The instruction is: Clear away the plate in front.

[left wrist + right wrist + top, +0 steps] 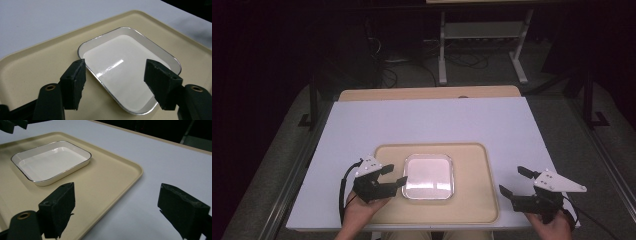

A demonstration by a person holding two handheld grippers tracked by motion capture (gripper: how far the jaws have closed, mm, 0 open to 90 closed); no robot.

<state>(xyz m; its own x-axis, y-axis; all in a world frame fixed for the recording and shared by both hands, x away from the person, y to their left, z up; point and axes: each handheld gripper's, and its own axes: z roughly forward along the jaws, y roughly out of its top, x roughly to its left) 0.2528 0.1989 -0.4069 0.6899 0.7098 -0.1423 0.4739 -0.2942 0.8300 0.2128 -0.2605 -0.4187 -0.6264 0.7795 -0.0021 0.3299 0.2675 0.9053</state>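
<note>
We hold the left tool (394, 175) spread open beside the white dish's (429, 176) left edge on the tray (472, 200), and the right tool (516, 181) gapes over the bench (422, 120).

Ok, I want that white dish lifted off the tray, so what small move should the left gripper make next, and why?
Probably ease the left gripper forward and down so its open jaws straddle the white dish's near rim. It hovers beside the dish on the tray, touching nothing.

White dish (51, 163) on beige tray (110, 180)
</note>
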